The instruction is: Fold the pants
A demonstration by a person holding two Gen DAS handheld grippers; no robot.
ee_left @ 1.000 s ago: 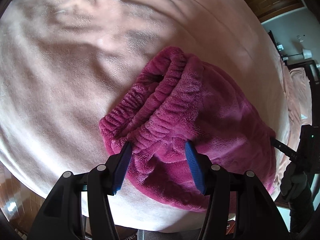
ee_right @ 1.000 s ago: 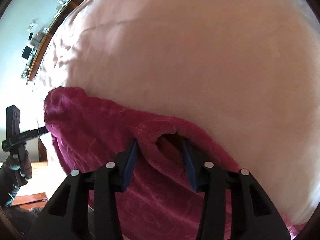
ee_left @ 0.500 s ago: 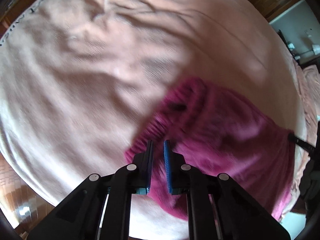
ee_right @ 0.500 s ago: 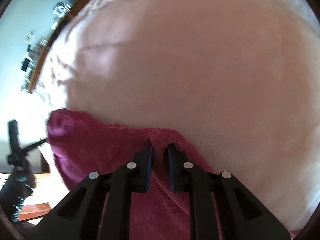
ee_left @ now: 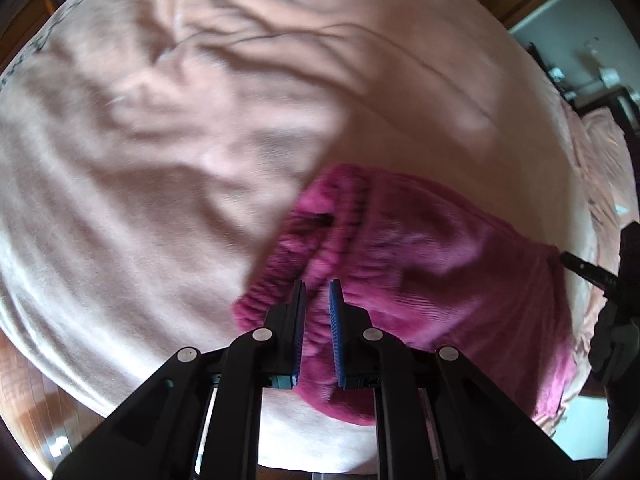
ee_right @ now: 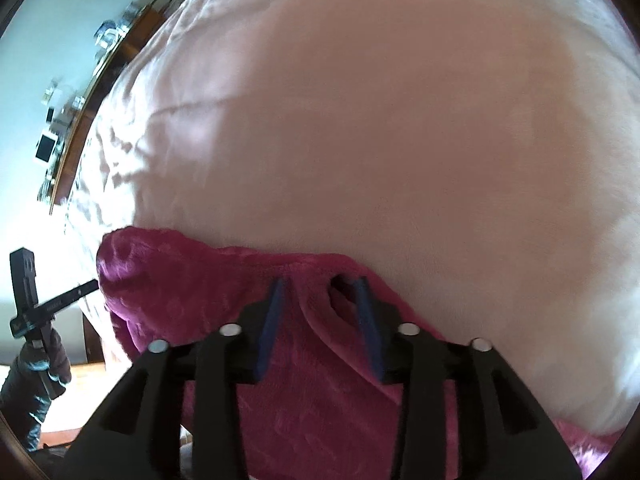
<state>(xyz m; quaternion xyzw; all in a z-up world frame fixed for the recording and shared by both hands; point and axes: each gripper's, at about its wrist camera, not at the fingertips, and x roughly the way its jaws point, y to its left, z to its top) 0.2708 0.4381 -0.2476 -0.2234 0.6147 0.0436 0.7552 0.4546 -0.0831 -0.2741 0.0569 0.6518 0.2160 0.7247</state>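
Note:
Magenta fleece pants (ee_left: 440, 272) lie folded on a pink blanket (ee_left: 160, 160) covering a bed. My left gripper (ee_left: 317, 286) is shut on the ribbed elastic waistband (ee_left: 280, 264) at the pants' near left corner, and fabric fills the narrow gap between its blue pads. In the right wrist view the pants (ee_right: 192, 300) cross the lower frame. My right gripper (ee_right: 319, 286) straddles a fold at their far edge; its jaws are opening, with the fabric loose between them. A gloved hand (ee_right: 44, 364) holding the other tool shows at the left.
The pink blanket (ee_right: 400, 140) stretches far beyond the pants. Wooden floor (ee_left: 28, 412) shows below the bed's near edge. A shelf with small items (ee_right: 60, 140) runs along the pale wall. More pink bedding (ee_left: 600, 152) and dark furniture lie at the right.
My left jaws closed from wide apart onto the waistband and stayed closed as the view pulled back. My right jaws pinched the pants' edge, then spread apart again.

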